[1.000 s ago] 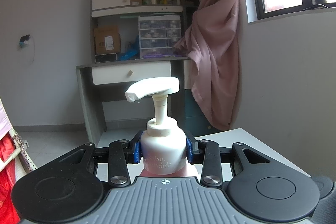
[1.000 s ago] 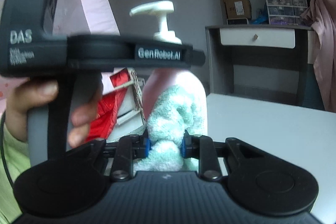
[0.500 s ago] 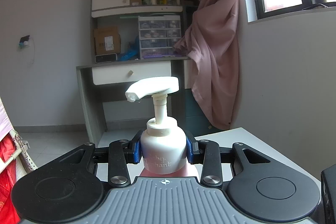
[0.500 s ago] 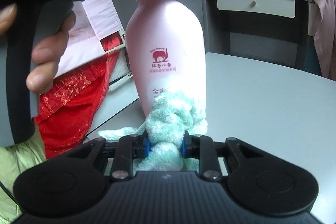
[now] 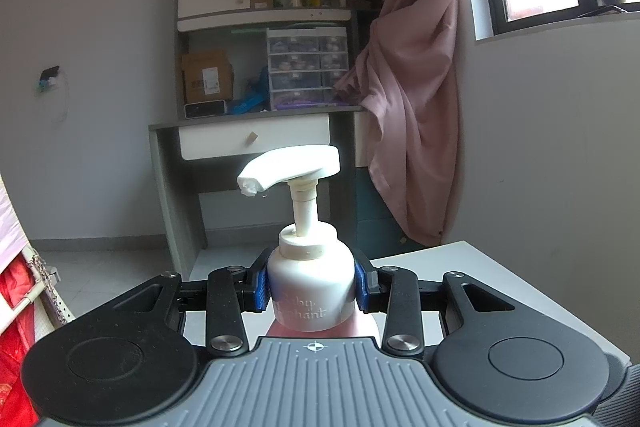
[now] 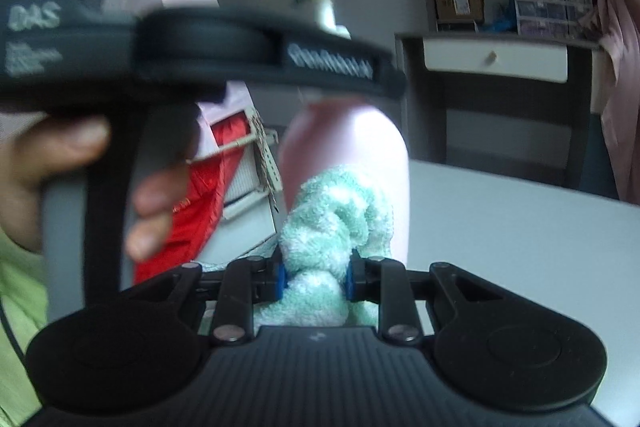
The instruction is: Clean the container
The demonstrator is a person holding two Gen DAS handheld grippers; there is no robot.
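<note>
A pink pump bottle with a white collar and pump head (image 5: 311,283) stands upright on the white table. My left gripper (image 5: 311,285) is shut on its white collar. In the right wrist view the bottle (image 6: 352,151) shows its pink body, with the left gripper's body (image 6: 200,51) across its neck. My right gripper (image 6: 314,273) is shut on a bunched mint-green cloth (image 6: 332,223), which presses against the lower front of the bottle.
The white table (image 6: 520,227) stretches to the right of the bottle. A grey desk with a white drawer (image 5: 256,139) and shelves stands behind, a pink curtain (image 5: 412,87) to the right. Red fabric (image 6: 200,211) hangs at the left.
The right gripper with the cloth has moved up the bottle's side from its low point half a second ago. The left gripper and bottle have stayed still.
</note>
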